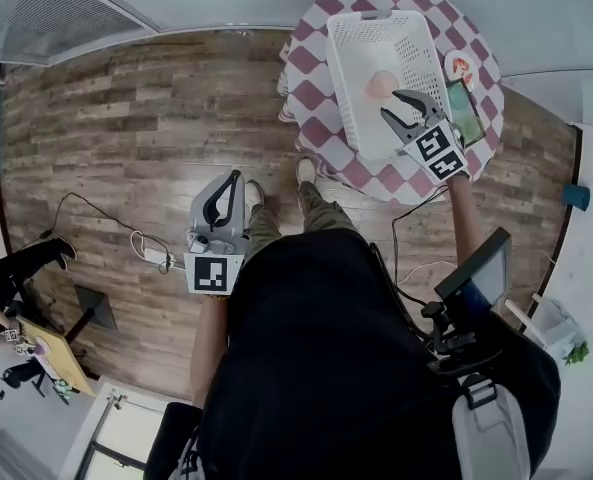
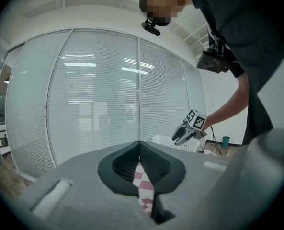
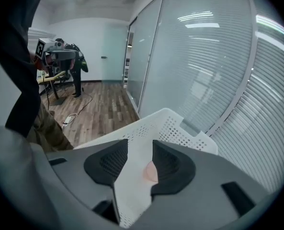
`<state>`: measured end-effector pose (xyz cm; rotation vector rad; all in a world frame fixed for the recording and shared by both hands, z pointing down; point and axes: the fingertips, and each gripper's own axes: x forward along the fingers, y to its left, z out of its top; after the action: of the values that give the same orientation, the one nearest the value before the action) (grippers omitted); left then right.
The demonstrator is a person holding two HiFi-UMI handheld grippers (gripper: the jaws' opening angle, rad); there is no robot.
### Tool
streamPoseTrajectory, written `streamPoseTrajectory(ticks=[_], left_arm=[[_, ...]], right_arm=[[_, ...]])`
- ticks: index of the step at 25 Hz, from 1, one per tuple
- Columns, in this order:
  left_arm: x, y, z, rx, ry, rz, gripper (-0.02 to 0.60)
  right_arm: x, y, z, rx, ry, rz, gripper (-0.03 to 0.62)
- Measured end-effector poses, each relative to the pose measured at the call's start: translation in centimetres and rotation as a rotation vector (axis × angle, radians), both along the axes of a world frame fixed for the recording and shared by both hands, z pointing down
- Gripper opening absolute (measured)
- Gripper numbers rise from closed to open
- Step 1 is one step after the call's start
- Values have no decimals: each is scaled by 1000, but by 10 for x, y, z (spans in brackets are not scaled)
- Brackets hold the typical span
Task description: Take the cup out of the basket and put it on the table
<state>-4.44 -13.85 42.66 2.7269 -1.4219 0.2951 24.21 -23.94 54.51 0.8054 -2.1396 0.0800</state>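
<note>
Right gripper angled down over cup in basket, jaws apart, empty; left gripper jaws together.

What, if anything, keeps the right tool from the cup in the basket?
Probably nothing, so yes, it looks reachable. The right tool hangs open over the open top of the basket. The cup lies just beyond its tips, with nothing between them.

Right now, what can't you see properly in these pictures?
Cup: tiny in the head view, so upright or tipped is unclear; in the right gripper view, the right gripper covers half.
Small plate: head view, contents too small to name.
Table: left gripper view, the shut left gripper hides all but a checked sliver.
</note>
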Motion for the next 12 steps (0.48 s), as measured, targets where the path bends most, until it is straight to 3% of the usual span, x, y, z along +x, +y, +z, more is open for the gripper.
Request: streamPoseTrajectory(ticks=[8,12], left_arm=[[-21,3,4,-18,2,-105,6],[-30,6,1,18,23,-156,6]], right_arm=[[3,-18,59,-131,137,-107,189],[1,-28,82,-176,153,-127,192]])
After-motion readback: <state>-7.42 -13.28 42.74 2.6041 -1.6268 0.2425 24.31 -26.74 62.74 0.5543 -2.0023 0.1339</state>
